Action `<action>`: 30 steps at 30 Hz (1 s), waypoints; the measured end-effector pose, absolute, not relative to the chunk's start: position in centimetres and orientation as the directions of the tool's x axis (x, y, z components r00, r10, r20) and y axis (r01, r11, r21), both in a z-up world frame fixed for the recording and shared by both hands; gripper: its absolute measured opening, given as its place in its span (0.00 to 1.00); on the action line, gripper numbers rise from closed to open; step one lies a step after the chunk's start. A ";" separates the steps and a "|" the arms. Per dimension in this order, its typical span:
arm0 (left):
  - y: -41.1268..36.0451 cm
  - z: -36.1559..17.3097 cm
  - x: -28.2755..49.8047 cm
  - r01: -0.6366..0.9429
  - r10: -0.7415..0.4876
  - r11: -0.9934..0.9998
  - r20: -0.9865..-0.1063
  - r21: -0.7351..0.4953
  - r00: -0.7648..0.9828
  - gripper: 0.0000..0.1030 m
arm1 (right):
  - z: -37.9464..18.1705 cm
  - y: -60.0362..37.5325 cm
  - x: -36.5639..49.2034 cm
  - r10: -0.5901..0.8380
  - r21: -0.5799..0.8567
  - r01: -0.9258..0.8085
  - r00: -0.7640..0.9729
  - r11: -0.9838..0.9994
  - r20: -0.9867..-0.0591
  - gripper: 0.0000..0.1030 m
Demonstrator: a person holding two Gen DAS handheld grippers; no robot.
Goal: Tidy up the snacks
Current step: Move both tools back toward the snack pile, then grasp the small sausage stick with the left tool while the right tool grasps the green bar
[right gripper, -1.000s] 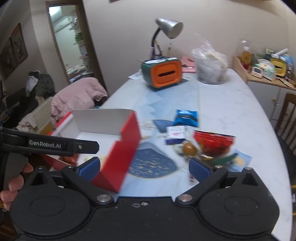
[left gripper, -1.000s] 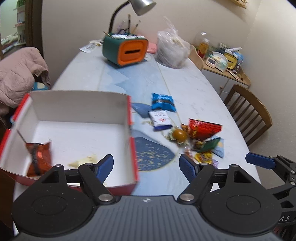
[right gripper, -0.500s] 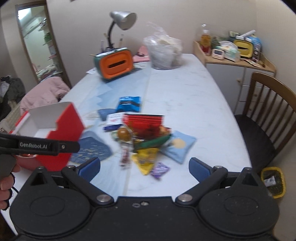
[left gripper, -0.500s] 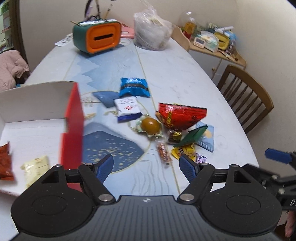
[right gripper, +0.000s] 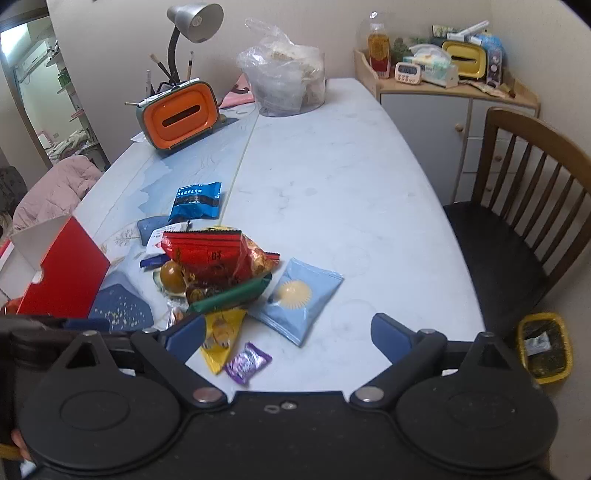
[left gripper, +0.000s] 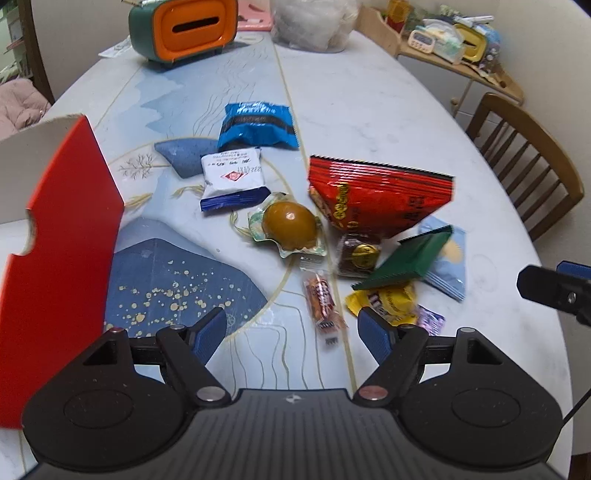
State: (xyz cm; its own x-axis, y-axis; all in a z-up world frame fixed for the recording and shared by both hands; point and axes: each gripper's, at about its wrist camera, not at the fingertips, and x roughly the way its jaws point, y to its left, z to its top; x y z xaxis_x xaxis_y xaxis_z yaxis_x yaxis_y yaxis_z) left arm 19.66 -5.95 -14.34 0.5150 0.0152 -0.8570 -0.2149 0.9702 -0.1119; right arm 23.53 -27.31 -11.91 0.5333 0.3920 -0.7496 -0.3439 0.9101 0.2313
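A pile of snacks lies on the table: a red chip bag (left gripper: 380,199) (right gripper: 207,254), a blue packet (left gripper: 256,125) (right gripper: 197,201), a white packet (left gripper: 232,177), a brown egg in wrap (left gripper: 290,221) (right gripper: 171,275), a green packet (left gripper: 410,258), a yellow packet (left gripper: 388,299) (right gripper: 219,332), a light blue pouch (right gripper: 299,299), a purple candy (right gripper: 247,362) and a small candy bar (left gripper: 321,297). The red and white box (left gripper: 62,236) (right gripper: 62,277) stands at the left. My left gripper (left gripper: 291,328) is open above the candy bar. My right gripper (right gripper: 288,332) is open above the light blue pouch.
An orange and green tissue box (left gripper: 184,29) (right gripper: 177,114), a lamp (right gripper: 192,22) and a clear plastic bag (right gripper: 284,81) stand at the far end. A wooden chair (right gripper: 524,206) is at the right, with a side cabinet (right gripper: 443,110) behind it. A yellow bin (right gripper: 545,347) sits on the floor.
Both grippers have swung right from the box toward the snack pile and moved closer to it. Both stay open and empty.
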 end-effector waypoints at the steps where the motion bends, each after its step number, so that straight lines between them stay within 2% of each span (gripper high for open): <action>1: -5.8 -14.7 19.9 -0.224 0.015 0.967 -0.860 -0.116 0.510 0.75 | -12.1 -27.0 24.0 0.399 0.241 -0.345 0.524 0.907 -0.752 0.88; 7: -5.5 -15.8 21.1 -0.245 0.001 0.960 -0.872 -0.137 0.490 0.75 | -13.3 -25.4 26.1 0.424 0.288 -0.333 0.474 0.898 -0.772 0.80; 14: -5.8 -16.3 21.8 -0.238 -0.011 0.961 -0.874 -0.144 0.485 0.63 | -14.8 -23.6 28.0 0.437 0.345 -0.279 0.423 0.896 -0.794 0.69; 16: -5.9 -16.4 21.9 -0.231 -0.020 0.961 -0.876 -0.149 0.482 0.55 | -15.2 -23.1 28.3 0.438 0.350 -0.273 0.414 0.896 -0.798 0.66; 18: -6.2 -16.4 22.0 -0.223 -0.028 0.962 -0.872 -0.156 0.488 0.53 | -15.5 -22.7 28.6 0.433 0.350 -0.265 0.408 0.899 -0.804 0.59; 25: -6.9 -16.5 22.5 -0.201 -0.043 0.966 -0.865 -0.164 0.501 0.31 | -16.4 -22.1 29.4 0.443 0.387 -0.217 0.383 0.896 -0.811 0.43; 27: -7.0 -16.5 22.6 -0.198 -0.052 0.965 -0.863 -0.174 0.502 0.26 | -16.6 -22.0 29.5 0.453 0.397 -0.220 0.376 0.891 -0.808 0.33; 28: -7.0 -16.6 22.6 -0.198 -0.055 0.964 -0.863 -0.177 0.502 0.20 | -16.7 -21.9 29.5 0.458 0.404 -0.217 0.373 0.889 -0.807 0.32; 30: -7.0 -16.6 22.6 -0.199 -0.054 0.964 -0.863 -0.176 0.503 0.20 | -16.7 -21.9 29.5 0.463 0.413 -0.211 0.374 0.886 -0.803 0.27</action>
